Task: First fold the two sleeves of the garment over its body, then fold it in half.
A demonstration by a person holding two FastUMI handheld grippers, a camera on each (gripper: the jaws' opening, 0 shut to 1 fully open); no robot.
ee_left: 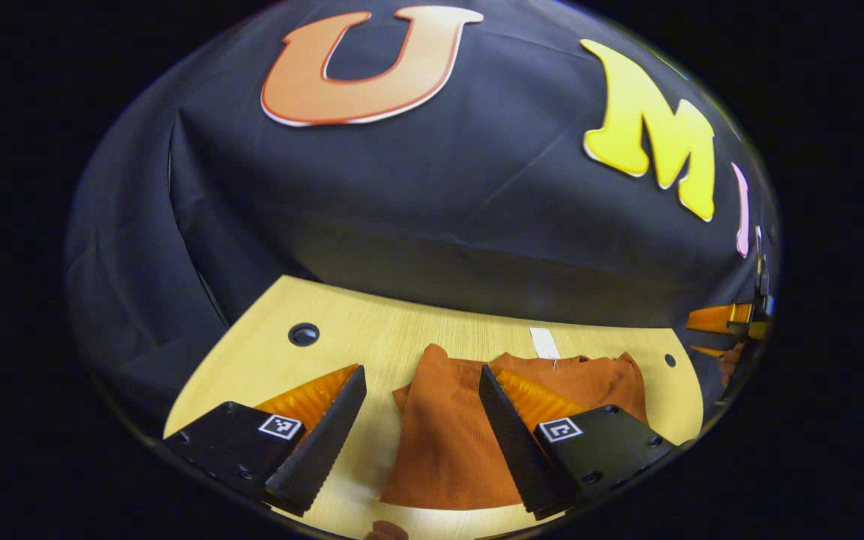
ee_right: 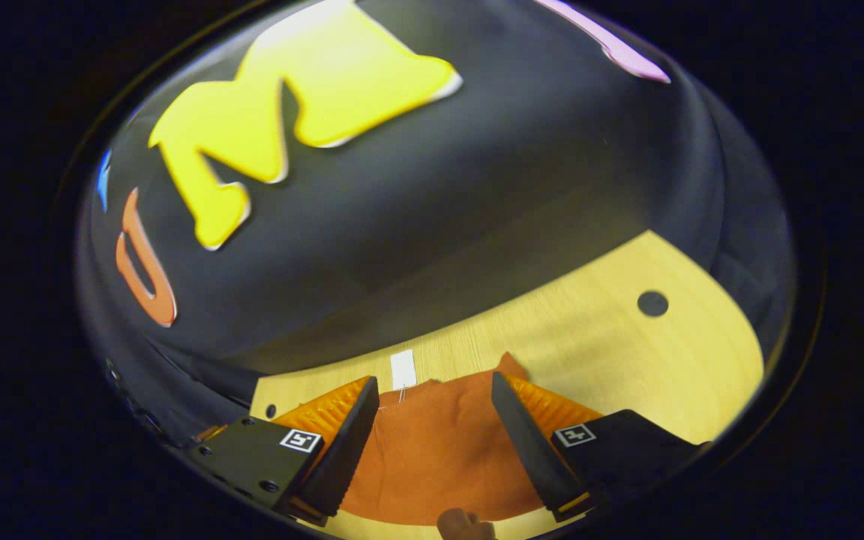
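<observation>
**Orange garment on desk, both grippers spread above it**

Desk (ee_left: 402,330): pale wood, round holes near the far corners. Garment (ee_left: 447,442): orange knit, lying on the desk in a narrow, compact shape, a layer seemingly folded over the body; sleeve positions not certain. Probably soft, light, limp, not slippery; best pinched at an edge or corner through all layers. White tag (ee_left: 544,343) at the far edge. Left gripper (ee_left: 421,439): fingers wide apart, empty, garment between and beyond them. Right gripper (ee_right: 432,450): fingers apart, empty, cloth lying between them.
</observation>
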